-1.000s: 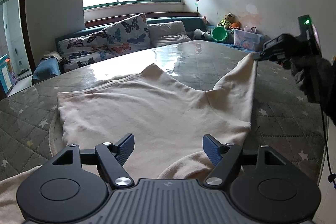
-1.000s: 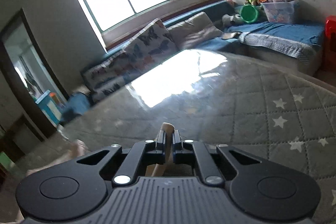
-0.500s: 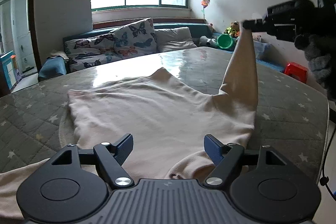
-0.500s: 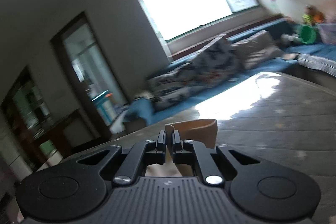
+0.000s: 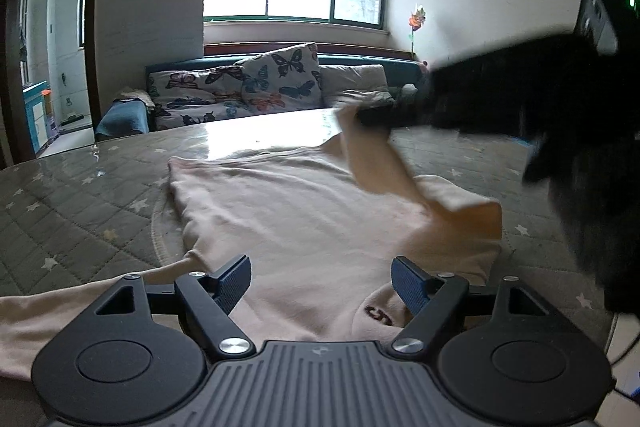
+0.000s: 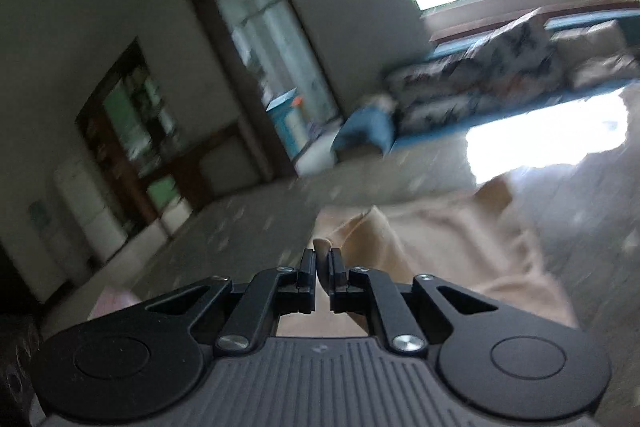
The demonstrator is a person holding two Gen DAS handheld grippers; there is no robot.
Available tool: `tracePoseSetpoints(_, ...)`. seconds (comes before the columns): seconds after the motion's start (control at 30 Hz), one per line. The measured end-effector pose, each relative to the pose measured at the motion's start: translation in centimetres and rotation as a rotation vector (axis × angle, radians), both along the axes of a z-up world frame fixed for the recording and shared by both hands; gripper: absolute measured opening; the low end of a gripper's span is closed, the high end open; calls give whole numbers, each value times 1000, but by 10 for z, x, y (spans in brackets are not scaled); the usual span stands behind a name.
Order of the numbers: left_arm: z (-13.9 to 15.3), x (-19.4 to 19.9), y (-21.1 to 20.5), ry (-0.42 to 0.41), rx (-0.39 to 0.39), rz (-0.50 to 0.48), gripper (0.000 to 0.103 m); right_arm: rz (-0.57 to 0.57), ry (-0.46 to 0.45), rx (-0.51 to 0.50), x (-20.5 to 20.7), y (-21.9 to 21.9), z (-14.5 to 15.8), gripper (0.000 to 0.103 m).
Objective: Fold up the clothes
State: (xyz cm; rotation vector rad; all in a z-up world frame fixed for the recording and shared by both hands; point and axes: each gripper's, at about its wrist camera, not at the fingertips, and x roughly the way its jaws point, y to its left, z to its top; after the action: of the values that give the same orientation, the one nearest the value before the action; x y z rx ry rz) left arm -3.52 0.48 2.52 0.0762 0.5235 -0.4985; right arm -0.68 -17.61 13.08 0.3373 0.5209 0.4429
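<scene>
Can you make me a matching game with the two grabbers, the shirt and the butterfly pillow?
Things:
1. left gripper
2. right gripper
3. cream shirt
4. butterfly pillow

States:
A. spread on the grey star-patterned table
B. fingers wide apart, holding nothing
C. on the sofa under the window
D. fingers pinched on a sleeve

Pairs: 1-B, 2-D, 3-A, 4-C

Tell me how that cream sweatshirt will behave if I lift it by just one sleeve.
Probably floppy: the sleeve pinched by the right gripper hangs limp while the cream sweatshirt stays flat. It looks light. The glossy table may let it slide.
</scene>
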Motion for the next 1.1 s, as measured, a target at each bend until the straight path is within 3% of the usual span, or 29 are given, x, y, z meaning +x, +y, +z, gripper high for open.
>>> tracePoseSetpoints(0.23,-1,1,7,7,-7,18,80,21,40,-71,-19,-12,-10,14)
tracePoseSetpoints(0.57,0,12,-9,4,8,-12,77,-143,61,-298,-70,-83,-38,28)
tracePoseSetpoints(0.67,-6,22,-15,32,25,-18,61,-170,85,-304,-73,-98,-49,28)
tracePoseSetpoints(0.9,-20,33,-28,75,92,-23,57,-166,98,-284,-66,-104,-65,28)
tracePoseSetpoints(1.0,-26,38,-32,92,112,-37,32,-162,95,-279,-62,-104,-69,29)
tracePoseSetpoints(1.1,-27,36,-36,75,130,-54,20,-159,91,-273,-63,-105,-68,35)
